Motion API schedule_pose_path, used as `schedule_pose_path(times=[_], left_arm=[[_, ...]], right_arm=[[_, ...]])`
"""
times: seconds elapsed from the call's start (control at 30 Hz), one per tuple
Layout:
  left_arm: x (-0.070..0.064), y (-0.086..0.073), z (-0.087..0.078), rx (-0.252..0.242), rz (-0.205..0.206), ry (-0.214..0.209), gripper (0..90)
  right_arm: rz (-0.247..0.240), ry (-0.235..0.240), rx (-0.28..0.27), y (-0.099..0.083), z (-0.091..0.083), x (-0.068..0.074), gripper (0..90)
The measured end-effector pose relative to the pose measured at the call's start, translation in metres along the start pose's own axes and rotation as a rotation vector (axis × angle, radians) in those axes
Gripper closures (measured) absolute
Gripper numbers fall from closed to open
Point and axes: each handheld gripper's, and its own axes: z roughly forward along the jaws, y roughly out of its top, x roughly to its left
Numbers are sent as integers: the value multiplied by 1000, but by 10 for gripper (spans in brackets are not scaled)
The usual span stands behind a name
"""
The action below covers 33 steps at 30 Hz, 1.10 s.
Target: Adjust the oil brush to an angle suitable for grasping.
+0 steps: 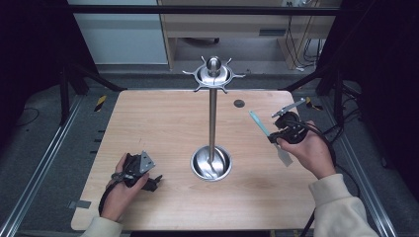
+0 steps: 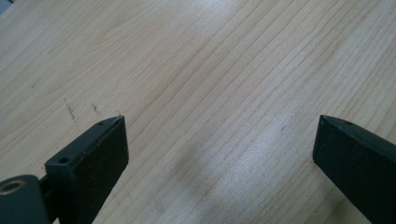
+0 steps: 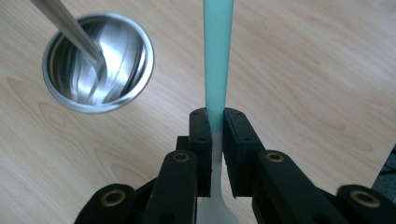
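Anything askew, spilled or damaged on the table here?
Nothing stands out. The steel utensil stand is upright in its round base; the right gripper holds the teal-handled spatula squarely. The left gripper is open over faintly scuffed wood.

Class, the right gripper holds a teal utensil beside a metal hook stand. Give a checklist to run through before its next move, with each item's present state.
1. Right gripper shut on utensil: ok.
2. Utensil held straight between the jaws: ok.
3. Stand upright in its bowl base: ok.
4. Free hook on top ring: ok.
5. Left gripper open, low over table, away from stand: ok.
6. Hanging hole in utensil's end: cannot tell.
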Motion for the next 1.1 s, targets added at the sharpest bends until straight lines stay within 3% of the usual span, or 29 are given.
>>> schedule_pose_path(times=[0.03,0.07,0.1,0.33,0.47,1.1], left_arm=[[0,0,0,0,0,-1,31],[0,0,0,0,0,-1,31],[0,0,0,0,1,-1,31],[-1,0,1,4,5,-2,31],[1,-1,0,4,-2,6,31],[0,-1,0,1,-2,7,31]], right_arm=[[0,0,0,0,0,0,823],[20,9,-45,1,-6,-3,823],[20,9,-45,1,-6,-3,823],[83,22,-208,3,-16,-18,823],[104,30,-260,4,-20,-22,823],[143,0,-337,-3,-36,-28,823]])
